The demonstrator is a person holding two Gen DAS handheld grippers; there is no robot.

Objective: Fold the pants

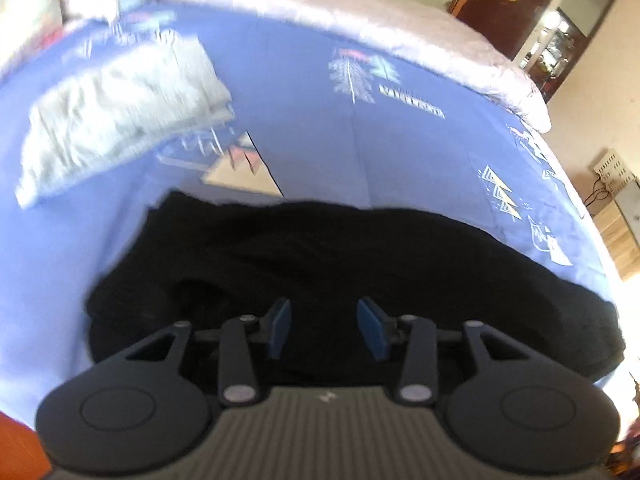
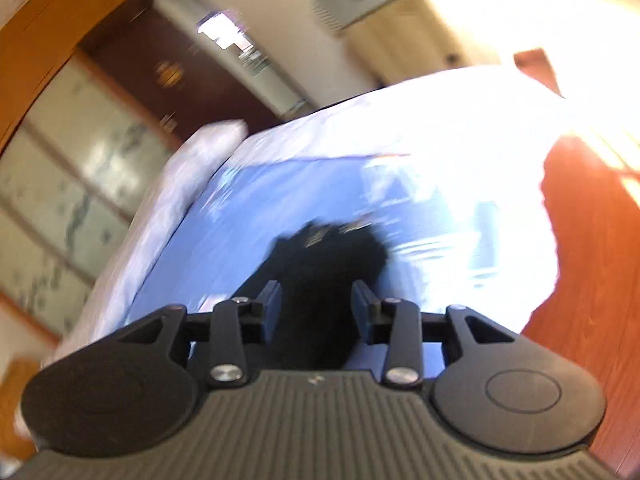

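Black pants [image 1: 340, 272] bunched in a rumpled heap on the blue printed bedsheet [image 1: 304, 80], spread wide across the near part of the bed in the left wrist view. Left gripper [image 1: 324, 330] poised above the heap with blue pads [image 1: 374, 332] spread apart, dark cloth showing in the gap, contact impossible to tell. Folded grey garment [image 1: 120, 116] lying well apart from the pants, toward the far left of the sheet, blurred. Pale quilt [image 1: 360, 20] along the sheet's far edge. Right gripper [image 2: 316, 316] likewise spread, a blurred mass of black cloth [image 2: 324, 264] seen between and beyond its fingers; touching or not cannot be told. Wooden floor [image 2: 592, 280] beside the bed on the right.
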